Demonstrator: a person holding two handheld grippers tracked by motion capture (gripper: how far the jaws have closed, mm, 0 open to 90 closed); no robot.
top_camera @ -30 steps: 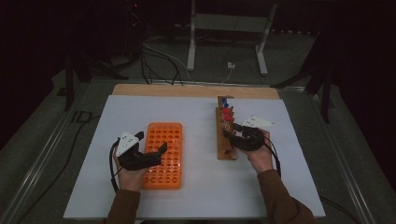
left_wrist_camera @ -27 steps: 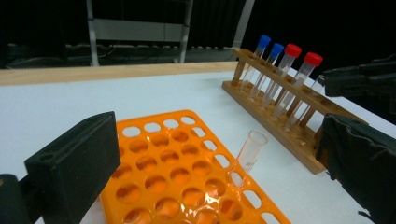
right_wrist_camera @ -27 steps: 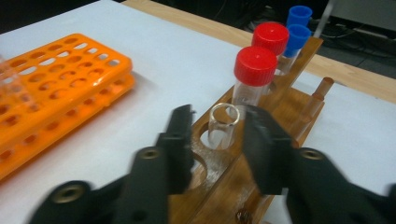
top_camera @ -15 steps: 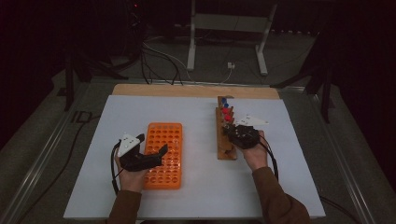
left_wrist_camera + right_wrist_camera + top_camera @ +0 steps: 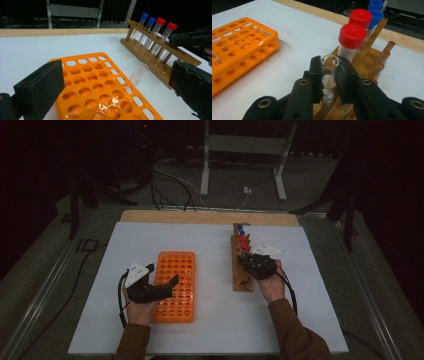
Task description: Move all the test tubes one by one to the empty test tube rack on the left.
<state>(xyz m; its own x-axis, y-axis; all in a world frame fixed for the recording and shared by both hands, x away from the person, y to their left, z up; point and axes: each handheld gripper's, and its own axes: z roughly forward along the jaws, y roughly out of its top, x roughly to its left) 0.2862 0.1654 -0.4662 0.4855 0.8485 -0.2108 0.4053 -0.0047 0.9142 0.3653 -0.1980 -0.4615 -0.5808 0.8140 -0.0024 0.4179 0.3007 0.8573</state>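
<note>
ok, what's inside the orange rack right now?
One clear uncapped tube stands tilted in a hole near the edge of the orange rack facing the wooden rack. The other visible holes look empty. The left gripper jaws cover the rack's near corners.

Brown sleeves, black tongs (image 5: 329, 75)

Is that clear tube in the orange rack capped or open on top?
Open. In the left gripper view the clear tube leans in the orange rack with a bare glass rim, unlike the capped tubes behind.
</note>
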